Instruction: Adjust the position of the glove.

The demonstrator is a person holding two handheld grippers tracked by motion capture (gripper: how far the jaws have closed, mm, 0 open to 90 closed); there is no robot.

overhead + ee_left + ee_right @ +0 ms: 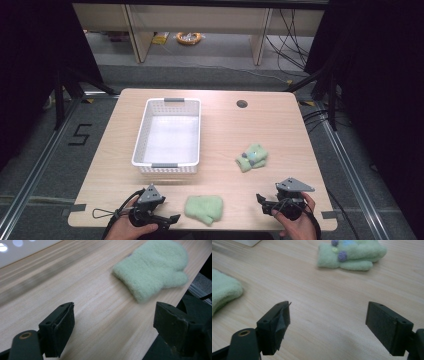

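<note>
A plain pale-green mitten (204, 208) (152, 267) lies flat near the table's front edge. A second green mitten (252, 157) (352, 253), with small purple and blue decorations, rests right of centre. My left gripper (169, 221) (115, 322) stands open just left of the plain mitten, jaws pointing toward it and a short way off it. My right gripper (263, 204) (328, 320) is open too, low over bare wood to the right of the plain mitten (223, 290). The decorated mitten lies ahead of it. Neither gripper holds anything.
A white slotted basket (167, 135) (15, 250) with nothing in it stands left of centre on the wooden table (225, 125). A round cable hole (242, 104) is at the back right. Floor, table legs and cables lie beyond the far edge.
</note>
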